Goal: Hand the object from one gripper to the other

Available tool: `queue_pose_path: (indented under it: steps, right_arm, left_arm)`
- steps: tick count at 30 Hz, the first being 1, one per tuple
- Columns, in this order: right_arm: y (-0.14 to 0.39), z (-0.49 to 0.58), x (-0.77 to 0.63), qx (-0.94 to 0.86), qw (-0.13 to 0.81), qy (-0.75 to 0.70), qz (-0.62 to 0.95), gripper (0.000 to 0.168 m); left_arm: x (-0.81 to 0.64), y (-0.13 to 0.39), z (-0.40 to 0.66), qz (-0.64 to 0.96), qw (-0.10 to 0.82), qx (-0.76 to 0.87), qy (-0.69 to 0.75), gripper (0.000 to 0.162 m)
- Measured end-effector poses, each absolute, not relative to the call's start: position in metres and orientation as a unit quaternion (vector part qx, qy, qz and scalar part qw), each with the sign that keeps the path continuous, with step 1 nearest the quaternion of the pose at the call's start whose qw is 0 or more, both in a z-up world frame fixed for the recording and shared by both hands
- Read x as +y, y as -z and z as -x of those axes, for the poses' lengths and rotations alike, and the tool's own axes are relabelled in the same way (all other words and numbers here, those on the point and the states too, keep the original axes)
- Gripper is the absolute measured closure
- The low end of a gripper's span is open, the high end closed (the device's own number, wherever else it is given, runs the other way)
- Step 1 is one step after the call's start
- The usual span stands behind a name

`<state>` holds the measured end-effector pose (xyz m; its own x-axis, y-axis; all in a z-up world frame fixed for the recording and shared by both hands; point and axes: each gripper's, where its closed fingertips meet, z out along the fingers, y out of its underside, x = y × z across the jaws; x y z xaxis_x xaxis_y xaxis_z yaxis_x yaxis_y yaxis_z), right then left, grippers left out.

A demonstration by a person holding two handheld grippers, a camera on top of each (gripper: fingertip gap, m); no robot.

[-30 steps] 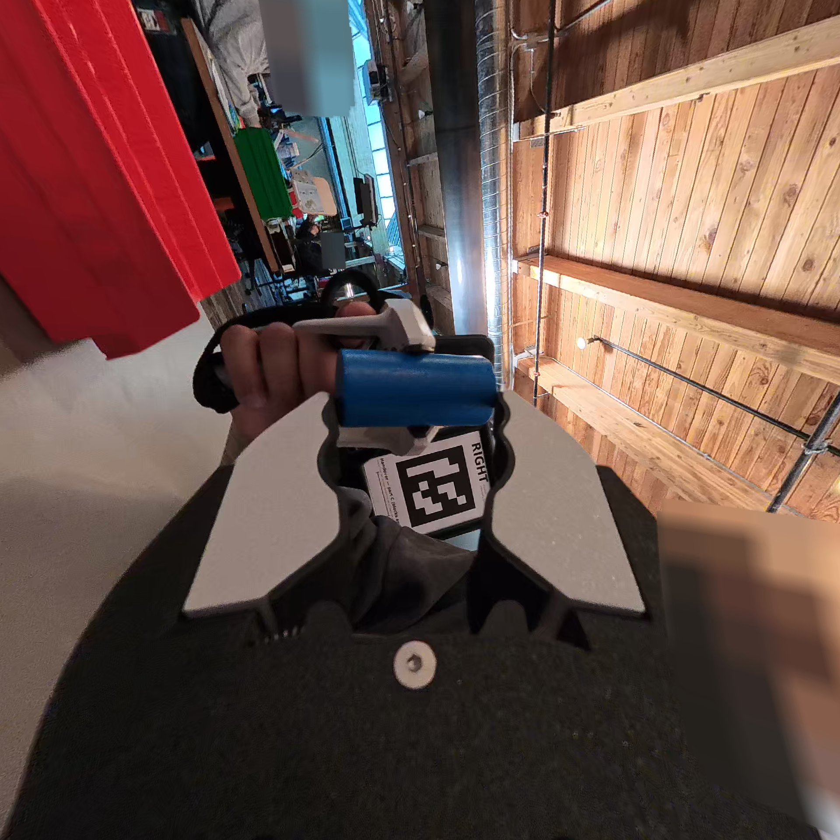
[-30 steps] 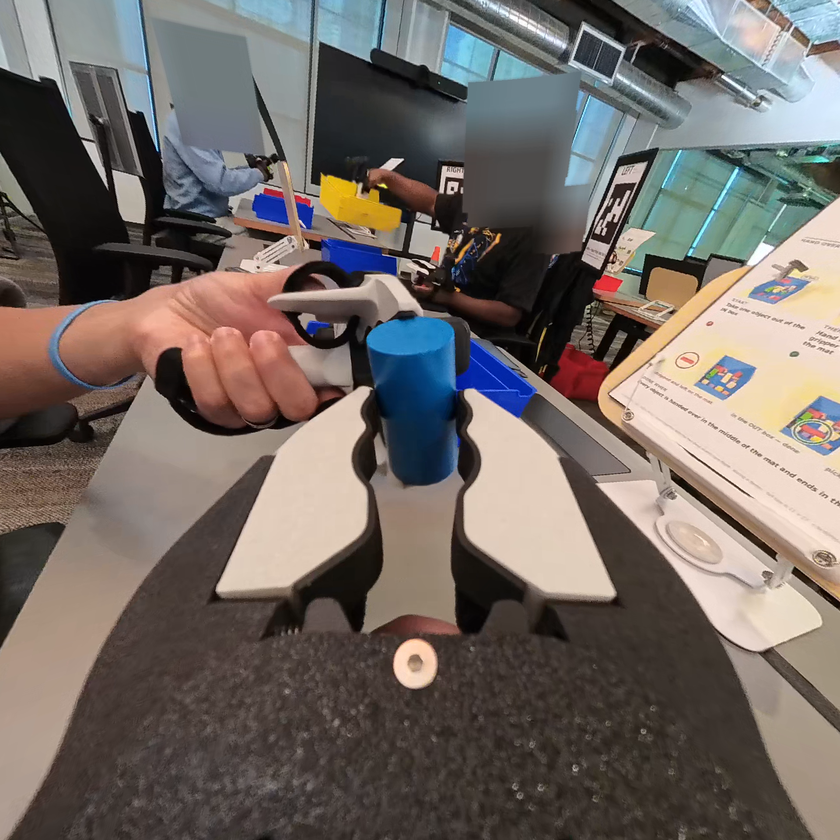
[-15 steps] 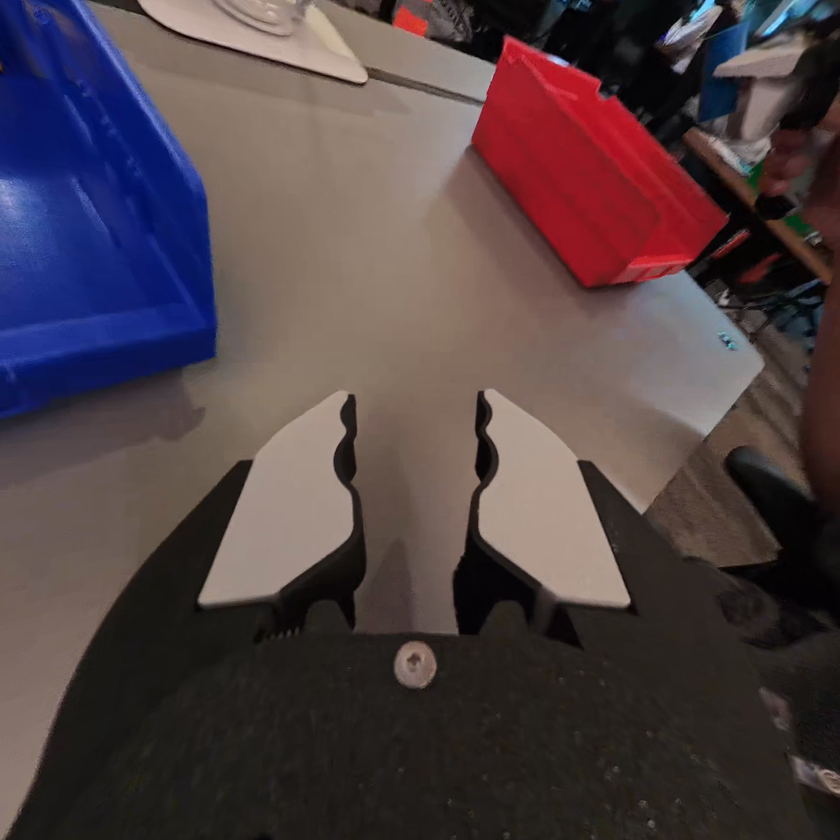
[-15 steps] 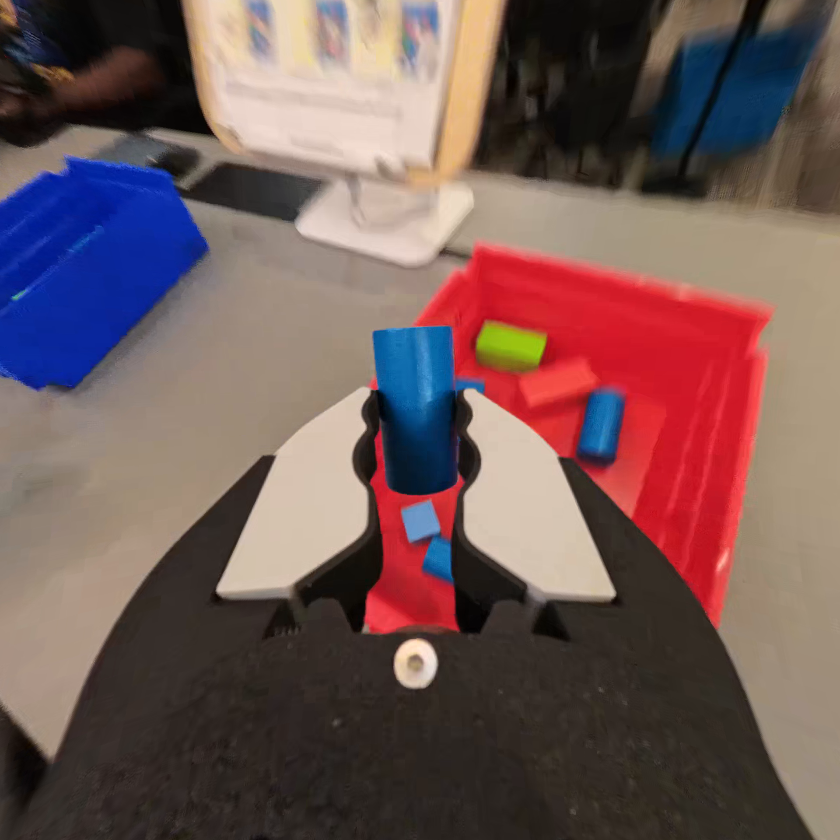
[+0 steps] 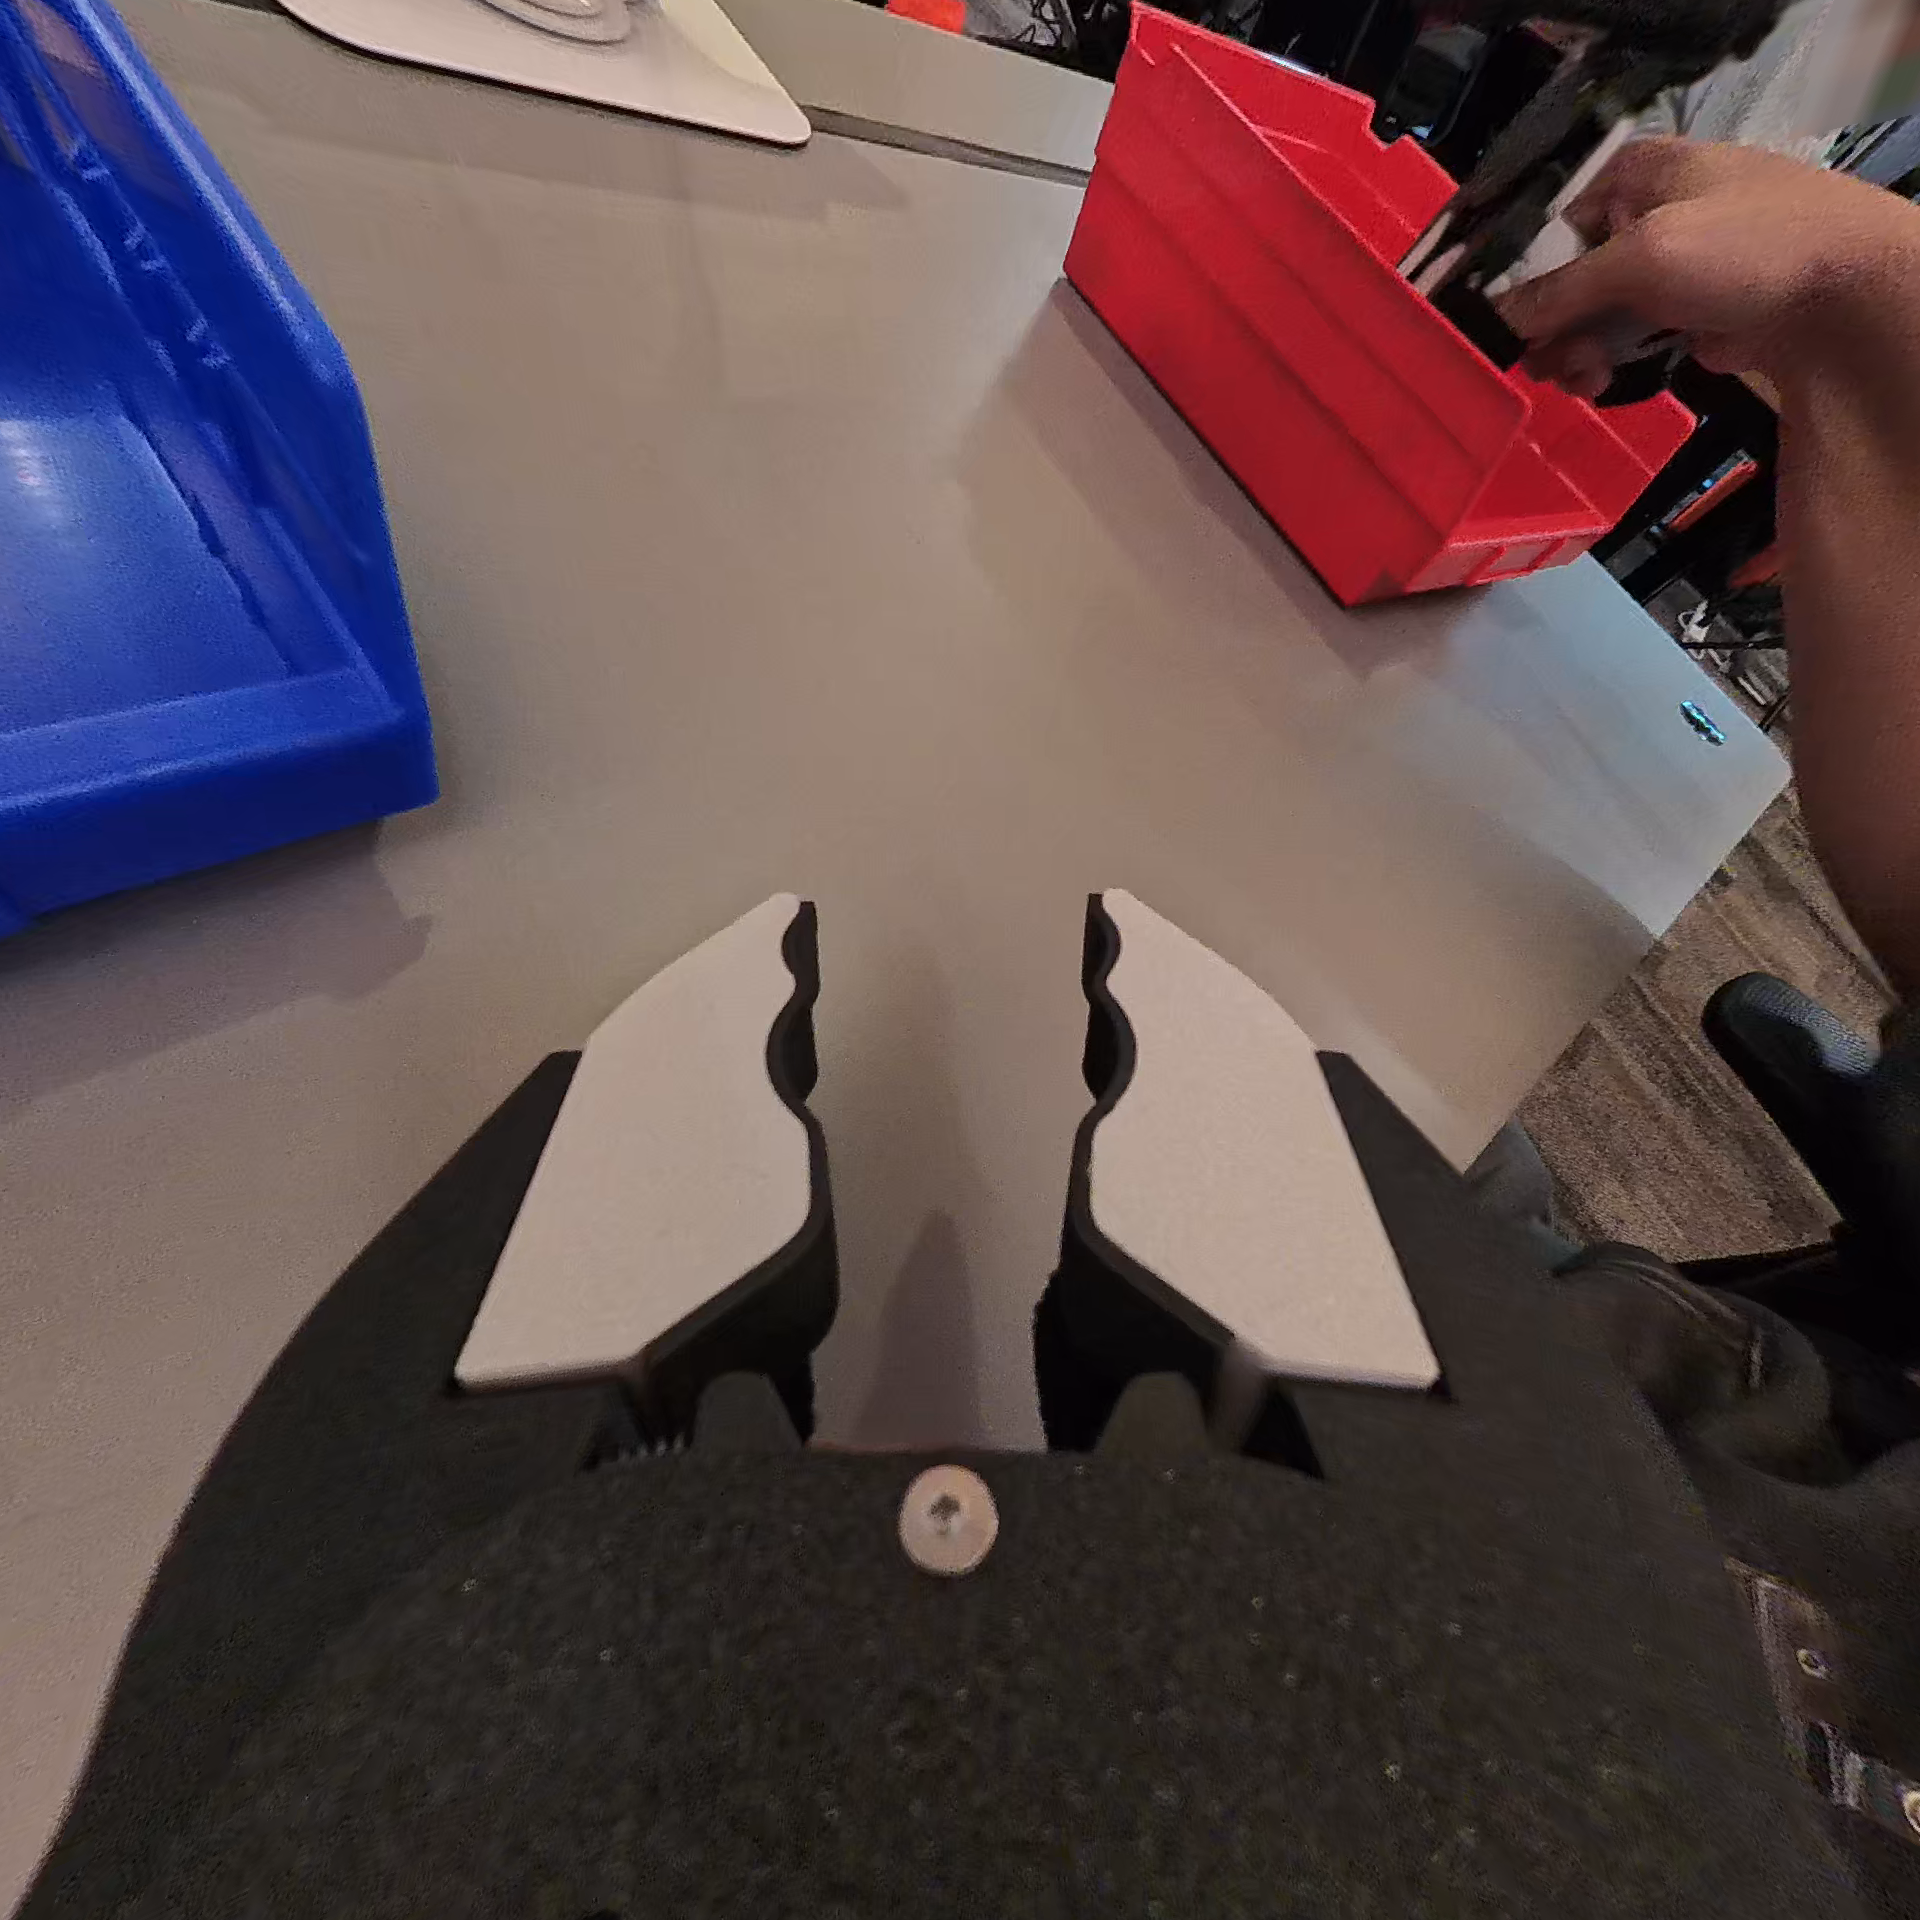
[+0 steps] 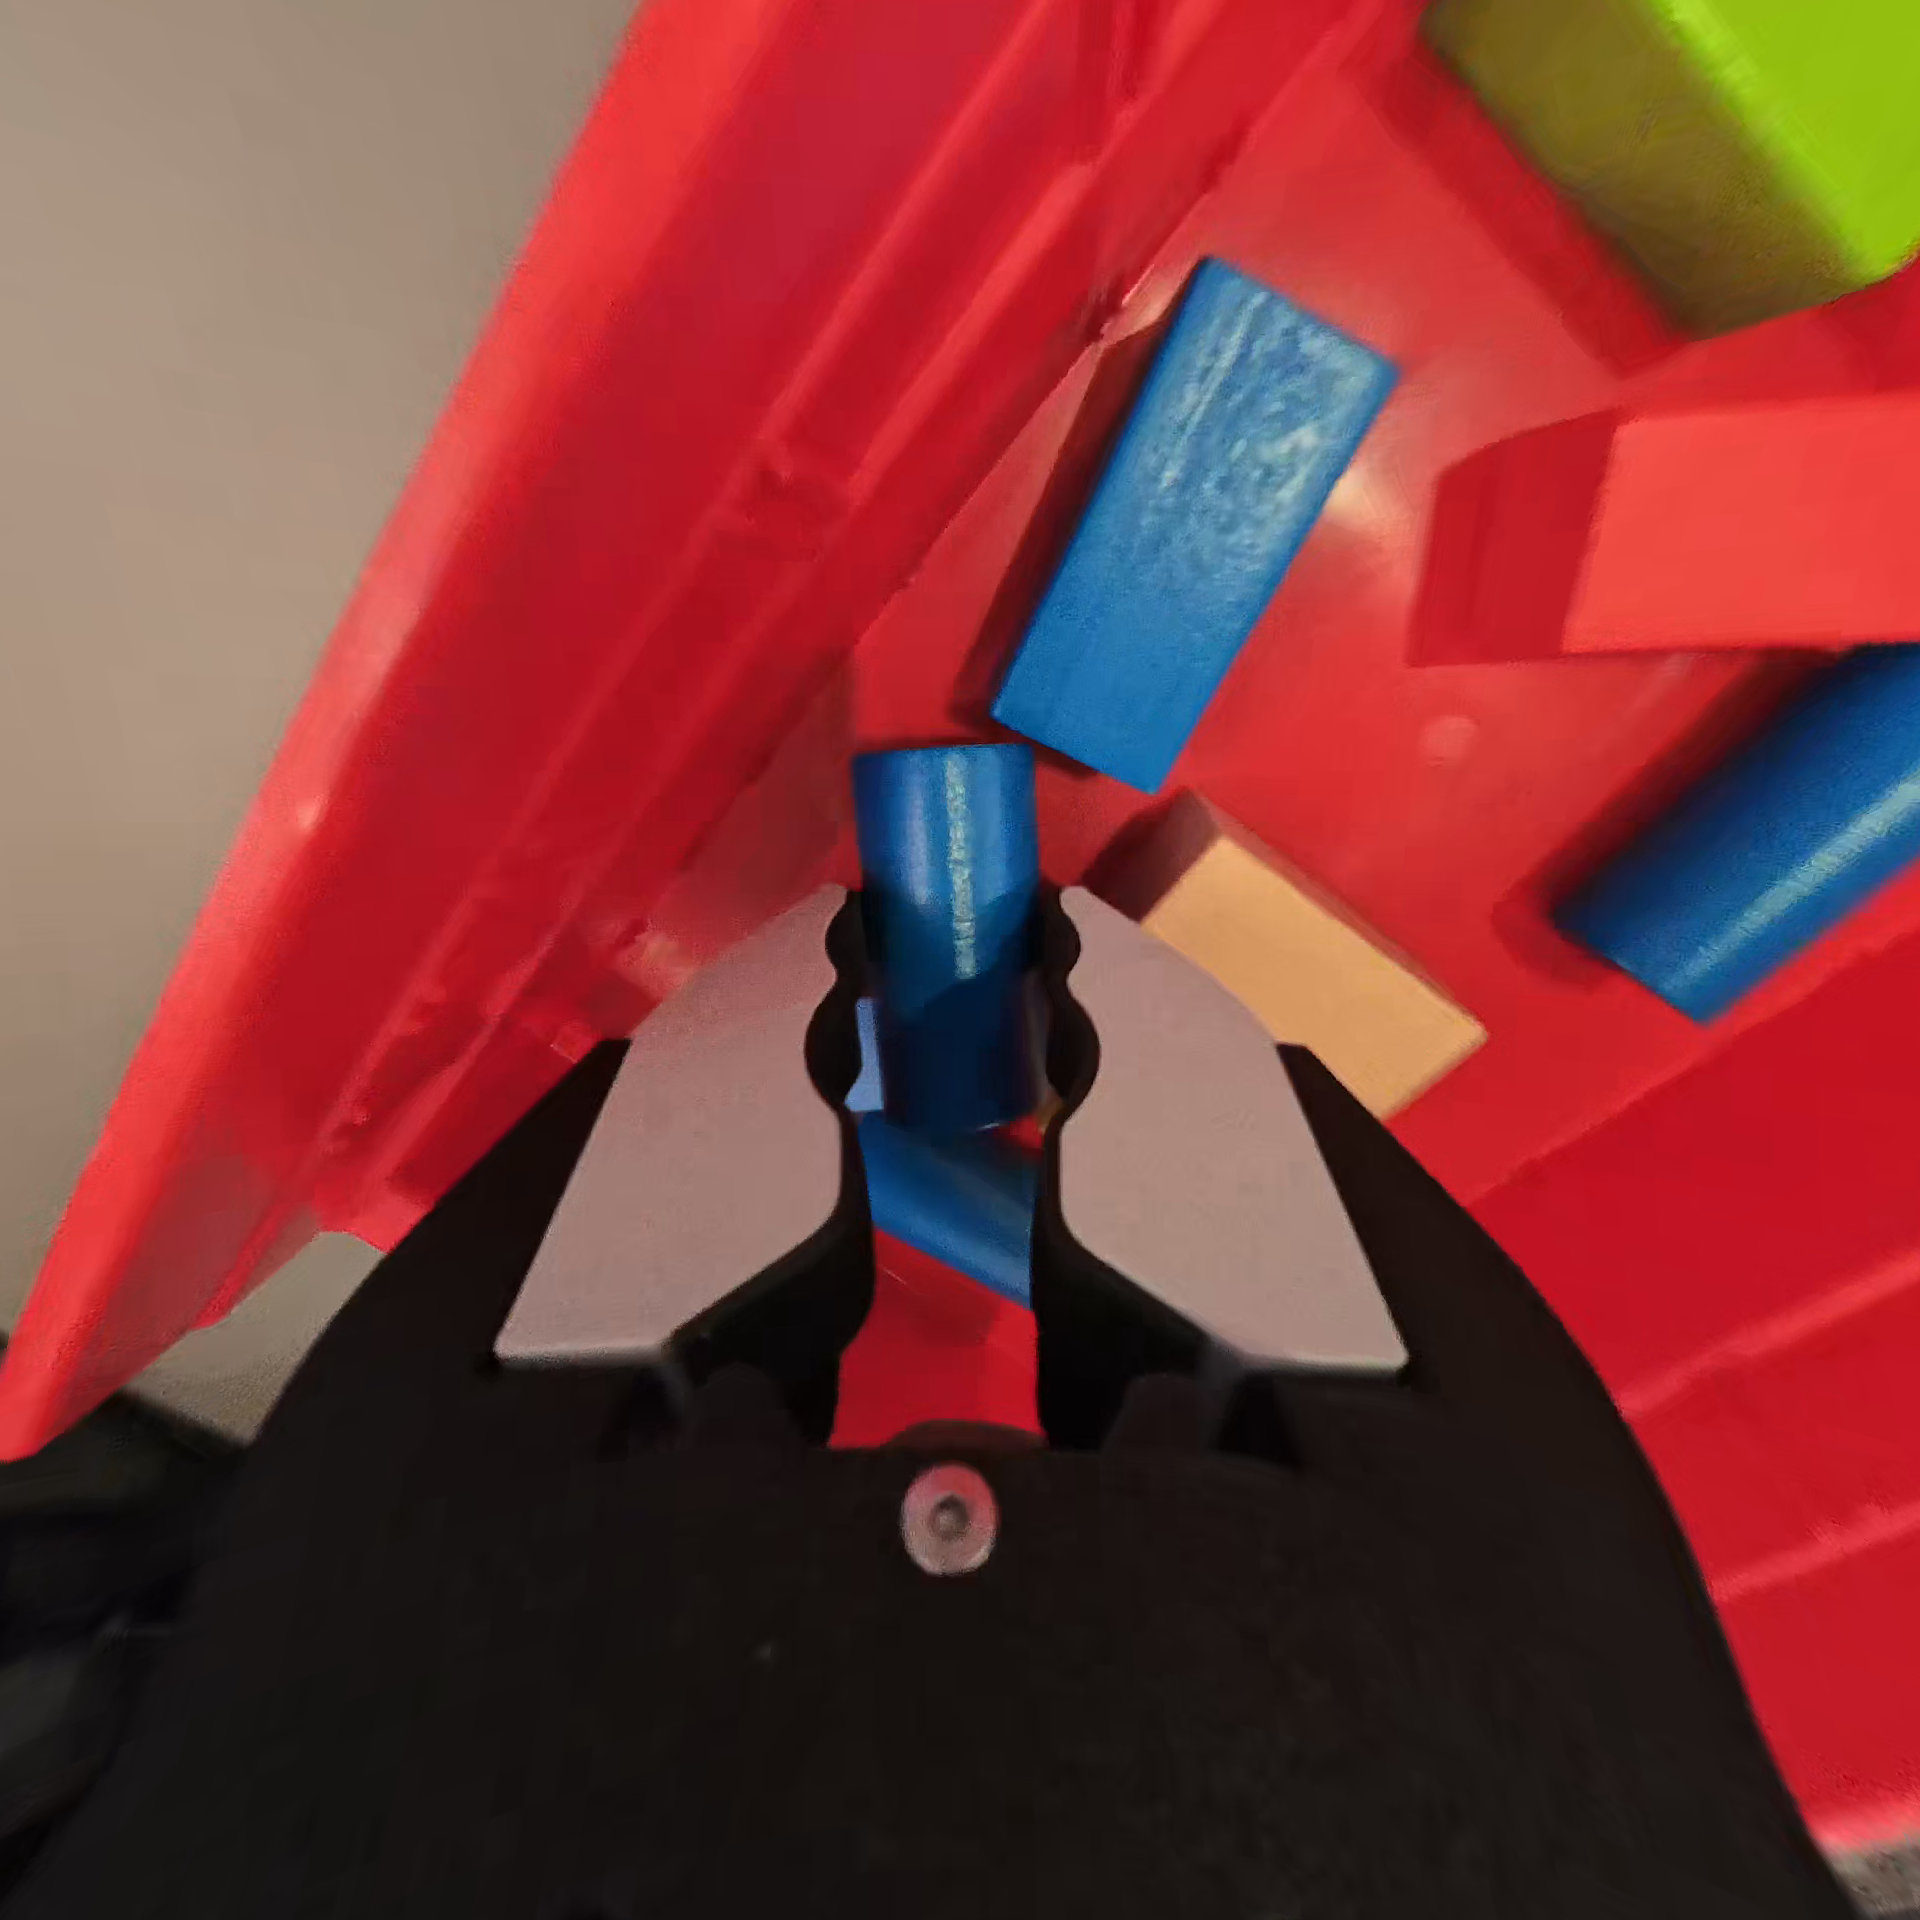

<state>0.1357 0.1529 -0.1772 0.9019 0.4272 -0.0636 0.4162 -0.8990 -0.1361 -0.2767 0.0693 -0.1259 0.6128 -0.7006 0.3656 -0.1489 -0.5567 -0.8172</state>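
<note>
My right gripper (image 6: 948, 902) is shut on a blue cylinder (image 6: 951, 914) and holds it low inside the red bin (image 6: 644, 582), just above the bin floor. My left gripper (image 5: 948, 914) is open and empty over the grey table (image 5: 727, 499), between the blue bin (image 5: 197, 644) and the red bin (image 5: 1309, 343). In the left wrist view a person's hand (image 5: 1714, 260) holds the right gripper down into the red bin; its fingers are hidden there.
The red bin holds a blue block (image 6: 1184, 520), a second blue cylinder (image 6: 1756, 842), a tan block (image 6: 1309, 987), a red block (image 6: 1704, 540), a green block (image 6: 1704, 135) and a blue piece (image 6: 956, 1205) under my fingers. A white stand base (image 5: 582, 52) sits at the table's back.
The left gripper let go of the blue cylinder and swung away over the table. The right gripper carried the cylinder over and down into the red bin.
</note>
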Motion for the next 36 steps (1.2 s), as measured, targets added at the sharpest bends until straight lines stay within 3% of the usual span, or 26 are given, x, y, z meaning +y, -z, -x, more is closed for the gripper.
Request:
queue_pose_path:
  steps: [4, 14, 17, 21, 24, 30, 36]
  right_arm:
    - [0.191, -0.134, 0.153, -0.244, 0.021, -0.064, 0.967, 0.136]
    - [0.179, -0.133, 0.143, -0.285, 0.079, -0.07, 0.953, 0.136]
    - [0.13, -0.137, 0.14, -0.268, 0.199, -0.043, 0.942, 0.135]
    - [0.052, -0.113, 0.123, -0.211, 0.444, -0.065, 0.869, 0.125]
    - [0.043, -0.09, 0.085, -0.158, 0.562, -0.079, 0.808, 0.091]
    - [0.117, -0.059, 0.013, -0.117, 0.531, -0.055, 0.838, 0.088]
    - [0.122, -0.052, 0.001, -0.118, 0.531, -0.066, 0.836, 0.096]
  left_arm:
    - [0.072, 0.128, 0.281, 0.812, 0.392, 0.264, 0.342, 0.114]
    - [0.072, 0.13, 0.279, 0.809, 0.397, 0.269, 0.339, 0.101]
    - [0.073, 0.127, 0.281, 0.805, 0.414, 0.277, 0.323, 0.1]
    - [0.077, 0.126, 0.288, 0.798, 0.44, 0.297, 0.284, 0.093]
    - [0.082, 0.115, 0.293, 0.793, 0.453, 0.307, 0.267, 0.088]
    - [0.131, 0.048, 0.332, 0.772, 0.492, 0.36, 0.182, 0.089]
    - [0.212, 0.023, 0.347, 0.696, 0.463, 0.545, 0.064, 0.095]
